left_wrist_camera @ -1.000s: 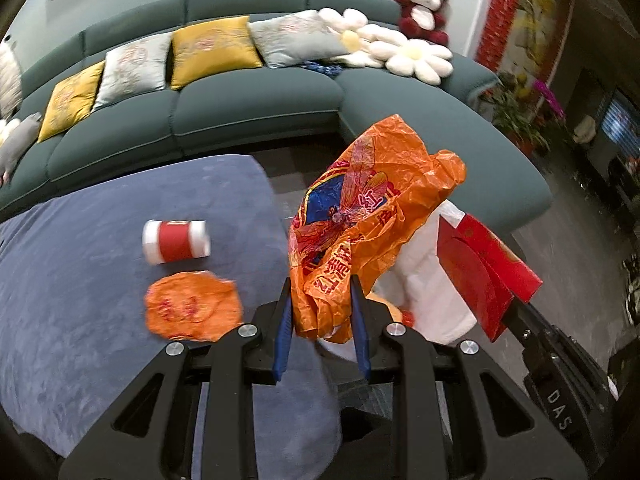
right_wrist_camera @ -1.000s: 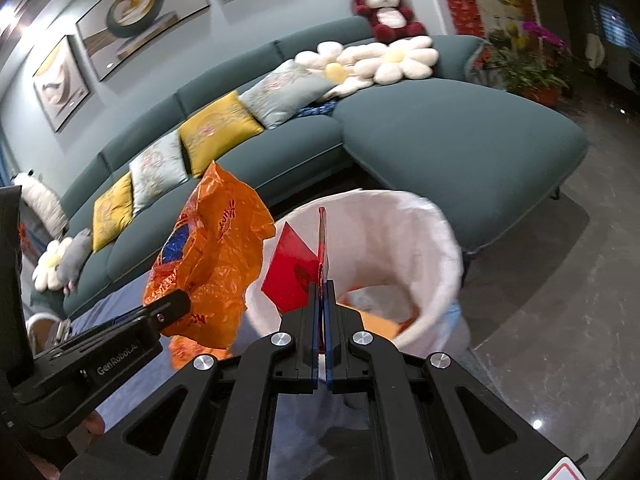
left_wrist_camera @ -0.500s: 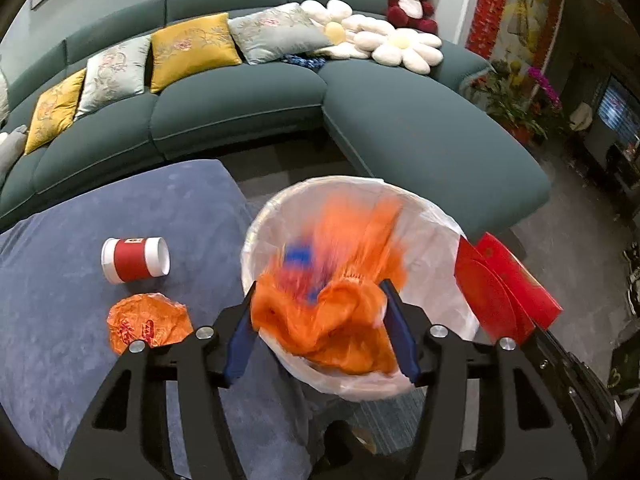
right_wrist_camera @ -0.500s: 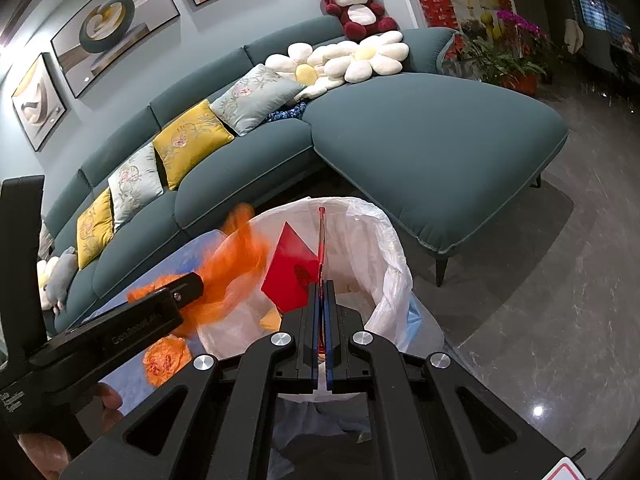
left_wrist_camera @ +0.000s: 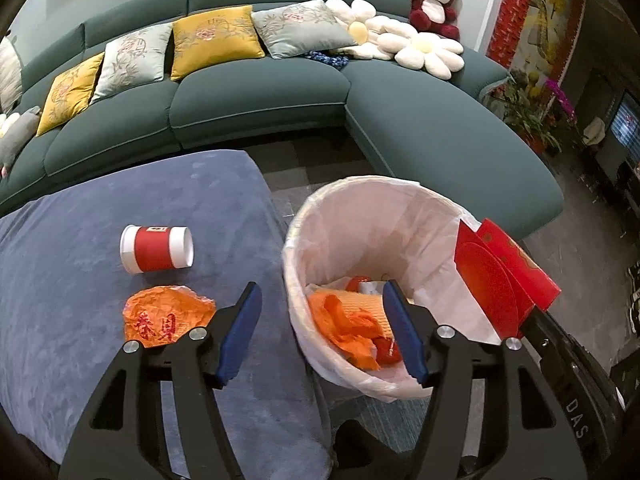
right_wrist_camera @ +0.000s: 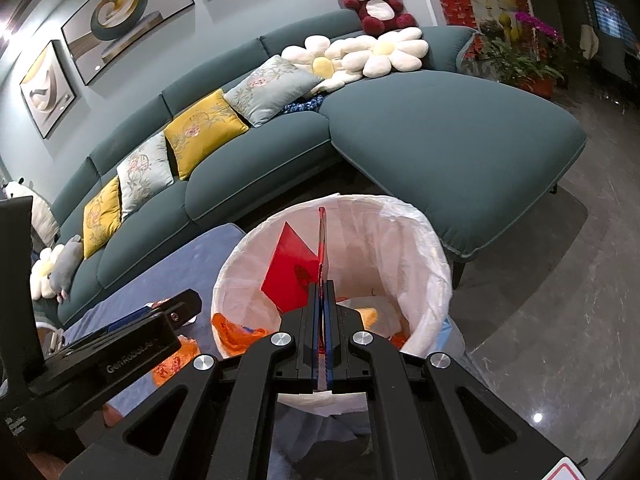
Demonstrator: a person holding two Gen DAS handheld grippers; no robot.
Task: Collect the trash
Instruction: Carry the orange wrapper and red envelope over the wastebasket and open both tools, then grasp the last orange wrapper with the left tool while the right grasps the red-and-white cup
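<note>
Left wrist view: the left gripper [left_wrist_camera: 322, 330] hangs with its jaws spread wide and nothing between them, above the near rim of the white-lined trash bin [left_wrist_camera: 404, 216]. Inside the bin lies the orange plastic bag [left_wrist_camera: 348, 324] on other scraps. To the left, on the blue worktop [left_wrist_camera: 80, 360], a crumpled orange wrapper [left_wrist_camera: 164, 316] lies just near of a red paper cup [left_wrist_camera: 156, 249] tipped on its side. At the bin's right rim the red envelope [left_wrist_camera: 500, 280] sticks up from the right gripper [left_wrist_camera: 528, 318]. A green sofa [left_wrist_camera: 256, 96] curves along the far side.

Right wrist view: the right gripper [right_wrist_camera: 323, 308] has its jaws pressed together, pinching the red envelope [right_wrist_camera: 294, 276] edge-on above the open trash bin [right_wrist_camera: 432, 248]. Orange plastic bag [right_wrist_camera: 234, 330] shows at the bin's near left. The left gripper [right_wrist_camera: 176, 308] reaches in from the left, over the blue worktop [right_wrist_camera: 192, 264]; part of the orange wrapper [right_wrist_camera: 176, 360] peeks from under it.
</note>
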